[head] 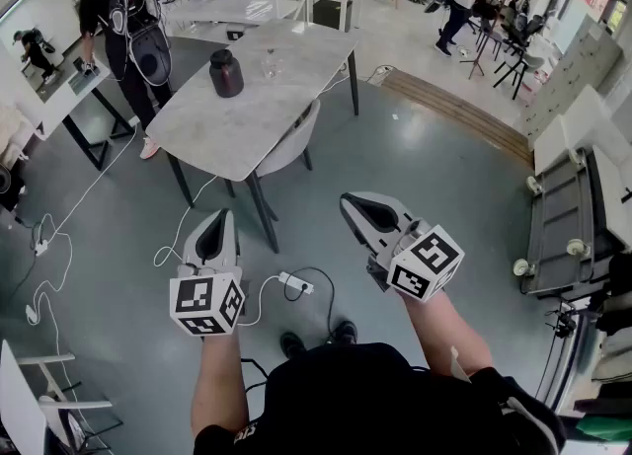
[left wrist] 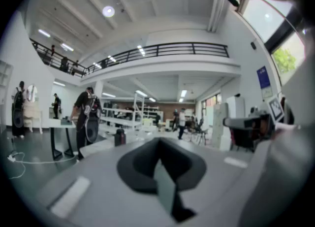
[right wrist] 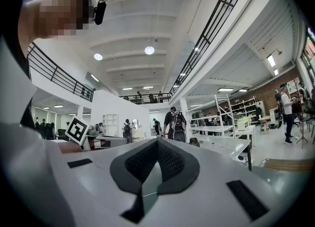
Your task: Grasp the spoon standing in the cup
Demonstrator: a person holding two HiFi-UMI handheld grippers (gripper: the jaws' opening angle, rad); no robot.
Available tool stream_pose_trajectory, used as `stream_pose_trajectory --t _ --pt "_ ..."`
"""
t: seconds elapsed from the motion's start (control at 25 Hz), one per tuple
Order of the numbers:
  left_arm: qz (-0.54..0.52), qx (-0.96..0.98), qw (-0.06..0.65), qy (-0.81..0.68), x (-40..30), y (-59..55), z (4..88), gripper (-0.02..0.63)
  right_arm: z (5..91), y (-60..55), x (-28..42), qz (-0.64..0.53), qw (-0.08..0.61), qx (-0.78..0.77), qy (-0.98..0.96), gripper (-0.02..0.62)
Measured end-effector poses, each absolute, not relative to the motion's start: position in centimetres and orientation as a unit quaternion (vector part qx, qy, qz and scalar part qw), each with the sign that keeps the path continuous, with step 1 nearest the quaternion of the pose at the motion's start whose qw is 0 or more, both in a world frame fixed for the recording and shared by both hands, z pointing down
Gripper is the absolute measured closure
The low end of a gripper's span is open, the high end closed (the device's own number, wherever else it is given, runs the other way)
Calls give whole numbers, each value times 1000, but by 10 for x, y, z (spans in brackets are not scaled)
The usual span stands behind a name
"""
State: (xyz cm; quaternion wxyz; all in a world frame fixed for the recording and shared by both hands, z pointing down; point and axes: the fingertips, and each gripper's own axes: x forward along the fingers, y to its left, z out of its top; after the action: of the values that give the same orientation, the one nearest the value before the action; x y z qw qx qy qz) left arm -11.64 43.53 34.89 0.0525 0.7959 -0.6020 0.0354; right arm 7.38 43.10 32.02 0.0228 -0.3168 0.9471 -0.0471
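Note:
A clear glass cup (head: pixel 269 64) stands on the grey marble-look table (head: pixel 247 117) in the head view, beside a dark jar (head: pixel 226 73). The spoon in it is too small to make out. Both grippers are held low over the floor, well short of the table. My left gripper (head: pixel 219 218) points toward the table's near corner with its jaws together and nothing between them. My right gripper (head: pixel 350 200) is also shut and empty. In the left gripper view the closed jaws (left wrist: pixel 158 141) aim at the table, where the dark jar (left wrist: pixel 119 136) shows. The right gripper view shows its closed tips (right wrist: pixel 157 140).
A white chair (head: pixel 288 145) is tucked under the table's near side. A power strip (head: pixel 296 285) and cables lie on the floor by my feet. A person with a backpack (head: pixel 126 24) stands at a desk to the left. A grey machine (head: pixel 568 221) is at the right.

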Motion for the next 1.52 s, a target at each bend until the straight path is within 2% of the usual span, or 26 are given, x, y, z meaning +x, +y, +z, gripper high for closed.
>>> stream_pose_trajectory --t 0.36,0.68,1.04,1.24,1.52 --pt "36 802 48 -594 -101 422 342 597 320 431 103 -38 25 -331 942 604" --pt "37 832 29 -553 -22 414 330 597 321 443 176 -78 50 -343 935 603" --pt "45 846 61 -527 37 415 359 597 344 441 211 -130 64 -338 930 601" --pt "32 842 77 -533 38 382 368 597 356 411 203 -135 38 -316 938 601" --pt "-2 820 118 -560 -3 272 400 597 372 314 201 -131 -8 -322 937 601"
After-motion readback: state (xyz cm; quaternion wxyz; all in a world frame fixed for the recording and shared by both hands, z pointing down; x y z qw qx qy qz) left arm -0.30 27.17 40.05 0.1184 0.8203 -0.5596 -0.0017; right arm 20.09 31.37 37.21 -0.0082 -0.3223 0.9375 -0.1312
